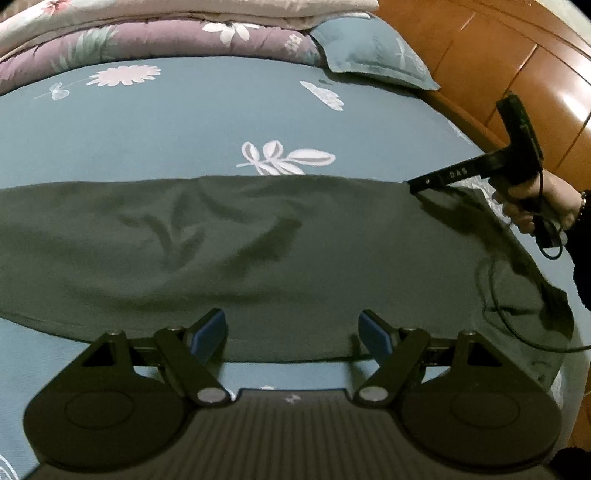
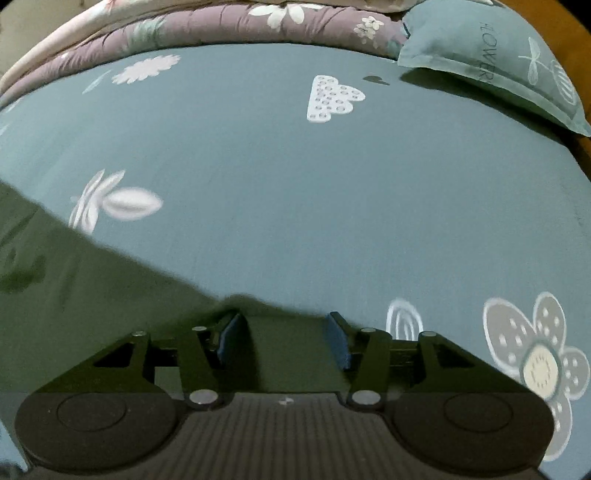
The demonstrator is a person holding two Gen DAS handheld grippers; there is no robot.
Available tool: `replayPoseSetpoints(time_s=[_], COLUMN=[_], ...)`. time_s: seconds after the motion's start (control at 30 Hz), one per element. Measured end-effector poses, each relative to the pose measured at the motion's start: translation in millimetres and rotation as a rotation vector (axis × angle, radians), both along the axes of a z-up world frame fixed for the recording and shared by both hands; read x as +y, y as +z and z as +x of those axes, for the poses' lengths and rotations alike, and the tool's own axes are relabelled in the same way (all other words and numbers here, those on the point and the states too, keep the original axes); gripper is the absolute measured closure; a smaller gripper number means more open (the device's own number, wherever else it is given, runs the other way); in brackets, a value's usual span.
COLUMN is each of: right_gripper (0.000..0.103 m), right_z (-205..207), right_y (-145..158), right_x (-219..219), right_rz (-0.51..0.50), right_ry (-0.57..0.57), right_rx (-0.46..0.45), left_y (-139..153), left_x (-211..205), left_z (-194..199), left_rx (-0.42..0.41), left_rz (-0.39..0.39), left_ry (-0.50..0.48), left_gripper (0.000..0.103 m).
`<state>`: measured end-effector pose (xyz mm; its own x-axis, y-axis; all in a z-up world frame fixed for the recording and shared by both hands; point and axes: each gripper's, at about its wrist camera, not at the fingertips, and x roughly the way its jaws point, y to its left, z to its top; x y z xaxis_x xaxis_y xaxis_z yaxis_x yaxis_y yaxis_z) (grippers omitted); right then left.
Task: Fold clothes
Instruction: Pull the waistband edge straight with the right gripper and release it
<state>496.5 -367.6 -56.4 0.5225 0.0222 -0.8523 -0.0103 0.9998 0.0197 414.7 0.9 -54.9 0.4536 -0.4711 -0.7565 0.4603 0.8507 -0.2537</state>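
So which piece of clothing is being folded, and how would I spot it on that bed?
Start at the bed with the blue-grey flowered sheet. Across its near part lies the dark green garment, spread flat with a few creases. Unlike the patterned quilts and pillow at the far edge, it is plain and unprinted.

Home bedroom: bed with floral teal sheet, pillow, folded quilts, wooden headboard.

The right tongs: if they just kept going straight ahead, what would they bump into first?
Probably the dark green garment: its edge already lies between the open right tongs. Beyond it, only bare blue bedsheet shows, up to the folded quilt, though depth is hard to judge.
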Motion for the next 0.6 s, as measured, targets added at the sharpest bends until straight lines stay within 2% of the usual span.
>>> replayPoseSetpoints(time_s=[0.1, 0.23, 0.4, 0.6], right_gripper=[0.048, 0.043, 0.040, 0.040], right_z=[-8.7, -37.3, -53.0, -51.8], right_y=[19.5, 48.1, 42.6, 20.1], right_x=[-4.3, -2.3, 44.3, 106.2], right_rz=[0.016, 0.108, 0.134, 0.163], right_ry=[-0.035, -0.053, 0.009, 0.075], right_rx=[-0.028, -0.053, 0.007, 0.089], left_y=[5.0, 11.2, 9.9, -19.1], left_x=[5.8, 17.7, 32.6, 53.8], left_z=[0.9, 13.3, 53.1, 98.4], left_rx=[-0.022, -0.063, -0.123, -0.085], left_rz=[0.010, 0.035, 0.087, 0.108], left_ry=[-0.001, 0.002, 0.036, 0.091], left_gripper=[0.024, 0.024, 0.023, 0.024])
